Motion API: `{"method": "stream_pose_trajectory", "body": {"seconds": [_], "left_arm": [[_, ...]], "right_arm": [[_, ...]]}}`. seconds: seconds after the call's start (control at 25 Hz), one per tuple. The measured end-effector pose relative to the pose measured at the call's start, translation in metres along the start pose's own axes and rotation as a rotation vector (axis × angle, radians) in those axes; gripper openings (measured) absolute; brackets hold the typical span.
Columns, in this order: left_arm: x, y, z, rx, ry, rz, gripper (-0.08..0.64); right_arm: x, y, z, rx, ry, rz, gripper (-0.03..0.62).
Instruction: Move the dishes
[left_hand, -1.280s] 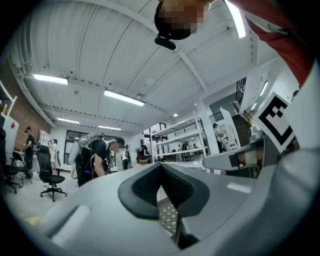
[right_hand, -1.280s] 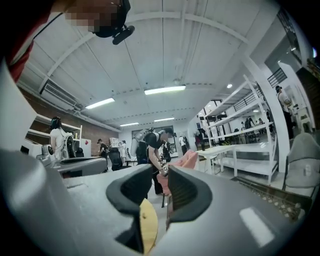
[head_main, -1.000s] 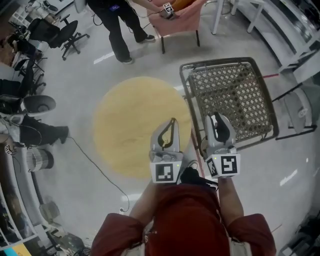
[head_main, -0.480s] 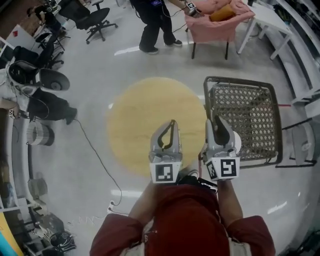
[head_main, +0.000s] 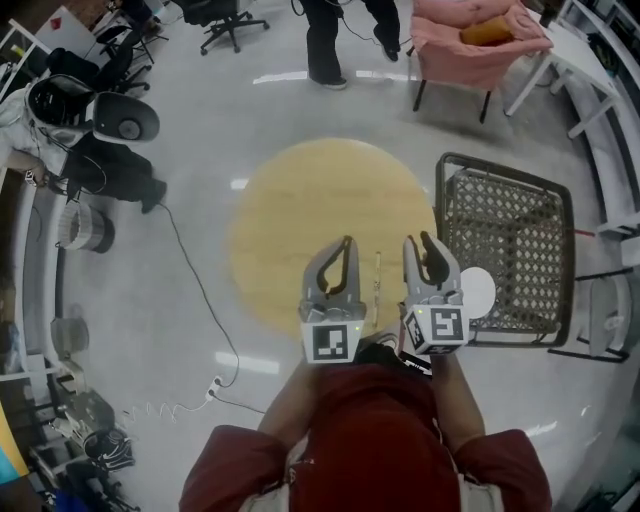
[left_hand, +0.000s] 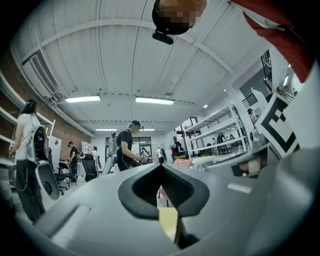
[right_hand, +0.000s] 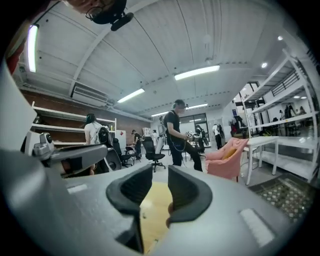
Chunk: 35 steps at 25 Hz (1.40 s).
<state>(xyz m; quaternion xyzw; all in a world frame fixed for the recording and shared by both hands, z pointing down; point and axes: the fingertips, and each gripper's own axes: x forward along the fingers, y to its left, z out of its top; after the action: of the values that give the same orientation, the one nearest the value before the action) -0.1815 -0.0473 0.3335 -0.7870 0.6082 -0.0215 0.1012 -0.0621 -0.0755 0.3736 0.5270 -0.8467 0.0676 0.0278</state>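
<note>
Dish (head_main: 479, 291), white and round, lies on the woven chair (head_main: 505, 230) just right of the round wooden bench (head_main: 300, 210).

Both grippers hover level over the bench's near edge. The left gripper (head_main: 346, 243) has its tips together on nothing, and the right gripper (head_main: 419, 240) stands narrowly apart and empty, with the dish just beside it. I'd swing the right one over, widen it and take the rim squarely. No brand or words can be read; only black-and-white square markers show on the gripper cubes.
</note>
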Motion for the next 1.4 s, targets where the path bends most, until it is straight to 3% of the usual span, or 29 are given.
{"method": "stream_pose_trajectory", "body": {"seconds": [0.16, 0.4, 0.68, 0.8, 0.92, 1.08, 1.2, 1.32, 1.4], "left_arm": [[-0.001, 0.008, -0.011, -0.110, 0.007, 0.043, 0.008], [0.003, 0.009, -0.027, 0.063, 0.080, -0.035, 0.008], [0.006, 0.015, -0.048, -0.016, 0.110, -0.020, 0.008], [0.008, 0.013, -0.055, 0.005, 0.128, -0.044, 0.008], [0.008, 0.013, -0.063, -0.023, 0.137, -0.037, 0.008], [0.010, 0.010, -0.073, -0.034, 0.144, -0.047, 0.008], [0.010, 0.012, -0.080, -0.097, 0.145, -0.021, 0.008], [0.010, 0.009, -0.086, -0.035, 0.176, -0.056, 0.008], [0.011, 0.008, -0.091, -0.037, 0.180, -0.058, 0.008]], "right_arm": [[0.010, 0.006, -0.032, 0.008, 0.089, 0.006, 0.101], [0.019, 0.009, -0.081, 0.075, 0.216, -0.002, 0.101], [0.026, 0.020, -0.125, 0.141, 0.362, -0.010, 0.101], [0.026, 0.023, -0.157, 0.135, 0.469, 0.005, 0.103], [0.024, 0.030, -0.187, 0.128, 0.576, 0.021, 0.103], [0.024, 0.033, -0.207, 0.134, 0.630, 0.015, 0.104], [0.022, 0.034, -0.220, 0.133, 0.681, 0.012, 0.106], [0.022, 0.034, -0.231, 0.126, 0.731, 0.006, 0.112], [0.018, 0.036, -0.243, 0.138, 0.780, 0.011, 0.118]]}}
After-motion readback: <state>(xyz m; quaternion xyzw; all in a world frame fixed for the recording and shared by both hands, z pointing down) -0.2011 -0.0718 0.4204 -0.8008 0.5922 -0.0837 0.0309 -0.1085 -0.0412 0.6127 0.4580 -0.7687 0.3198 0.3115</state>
